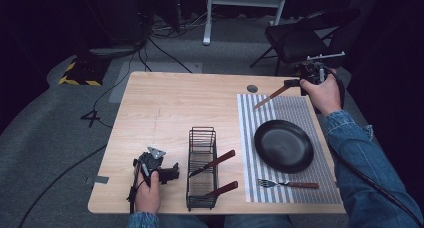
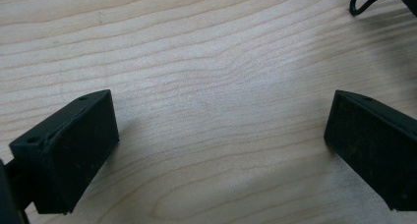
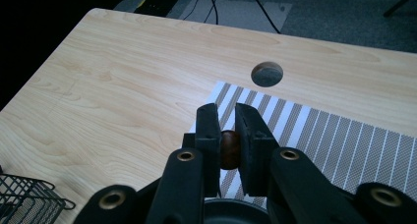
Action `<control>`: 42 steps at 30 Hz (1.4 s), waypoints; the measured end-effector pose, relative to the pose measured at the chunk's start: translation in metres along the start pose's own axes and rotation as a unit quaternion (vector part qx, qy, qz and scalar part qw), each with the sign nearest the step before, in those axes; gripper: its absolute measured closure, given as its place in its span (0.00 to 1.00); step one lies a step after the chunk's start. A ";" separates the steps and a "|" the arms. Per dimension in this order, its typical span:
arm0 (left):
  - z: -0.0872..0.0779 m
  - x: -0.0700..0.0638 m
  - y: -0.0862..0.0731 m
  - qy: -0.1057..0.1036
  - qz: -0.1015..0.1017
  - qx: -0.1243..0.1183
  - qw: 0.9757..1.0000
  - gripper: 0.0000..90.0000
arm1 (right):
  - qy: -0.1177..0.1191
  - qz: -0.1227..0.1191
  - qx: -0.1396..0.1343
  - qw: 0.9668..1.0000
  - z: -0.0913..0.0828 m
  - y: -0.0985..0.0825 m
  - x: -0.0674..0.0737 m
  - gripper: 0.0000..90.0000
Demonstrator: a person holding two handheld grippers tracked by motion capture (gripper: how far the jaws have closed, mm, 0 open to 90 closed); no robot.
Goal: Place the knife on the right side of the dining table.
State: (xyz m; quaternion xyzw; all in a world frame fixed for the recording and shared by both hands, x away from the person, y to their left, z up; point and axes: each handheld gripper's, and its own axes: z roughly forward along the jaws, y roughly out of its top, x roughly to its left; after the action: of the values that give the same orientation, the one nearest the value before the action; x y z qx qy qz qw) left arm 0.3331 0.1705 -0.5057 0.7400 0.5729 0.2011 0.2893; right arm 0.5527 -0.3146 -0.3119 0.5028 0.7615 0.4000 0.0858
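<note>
Light wooden table (image 1: 165, 108) bears a grey-and-white striped placemat (image 1: 295, 108). Above its far edge, right gripper (image 3: 226, 130) clamps a wooden-handled table knife (image 1: 270, 95) by the handle — blade slanting down over the mat. Left gripper (image 2: 221, 150) rests near the front-left edge — jaws wide apart, nothing between.

Pale wood-grain bench (image 1: 165, 103), grey-and-white striped mat (image 1: 295, 110), black plate (image 1: 283, 145), black wire rack (image 1: 202, 168), reddish-brown handle on knife (image 1: 272, 95), black gripper (image 3: 227, 135).
</note>
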 end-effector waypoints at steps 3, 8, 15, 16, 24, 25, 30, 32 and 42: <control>0.000 0.000 0.000 0.000 0.000 0.000 1.000 0.00 | 0.001 0.011 0.014 1.000 0.006 -0.004 -0.004 0.90; 0.000 0.000 0.000 0.001 0.000 -0.001 1.000 0.00 | -0.004 0.024 0.017 1.000 0.011 -0.008 -0.009 0.90; 0.000 0.000 0.000 0.001 0.000 0.000 1.000 0.00 | -0.042 0.015 0.010 0.999 0.013 -0.013 -0.013 0.87; 0.000 0.000 0.000 0.001 0.001 0.000 1.000 0.00 | -0.050 0.020 0.008 0.999 0.014 -0.014 -0.015 0.86; 0.000 0.000 0.000 0.001 0.001 0.000 1.000 0.00 | -0.084 0.022 0.002 0.996 0.018 -0.020 -0.025 0.81; 0.000 0.000 0.000 0.001 0.000 0.000 1.000 0.00 | -0.088 0.021 0.001 0.996 0.018 -0.022 -0.027 0.80; 0.000 0.000 0.000 0.001 0.000 -0.001 1.000 0.00 | -0.112 0.028 -0.003 0.993 0.023 -0.032 -0.041 0.74; 0.000 0.000 0.000 0.001 0.001 0.000 1.000 0.00 | -0.114 0.030 -0.003 0.993 0.024 -0.034 -0.043 0.74; 0.000 0.000 0.000 0.001 0.001 0.000 1.000 0.00 | -0.134 0.034 0.000 0.990 0.034 -0.050 -0.062 0.64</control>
State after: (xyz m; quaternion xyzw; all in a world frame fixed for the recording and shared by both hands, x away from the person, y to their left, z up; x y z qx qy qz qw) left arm 0.3331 0.1705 -0.5057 0.7401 0.5726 0.2020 0.2890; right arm 0.5653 -0.3577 -0.3863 0.5779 0.7253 0.3317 0.1734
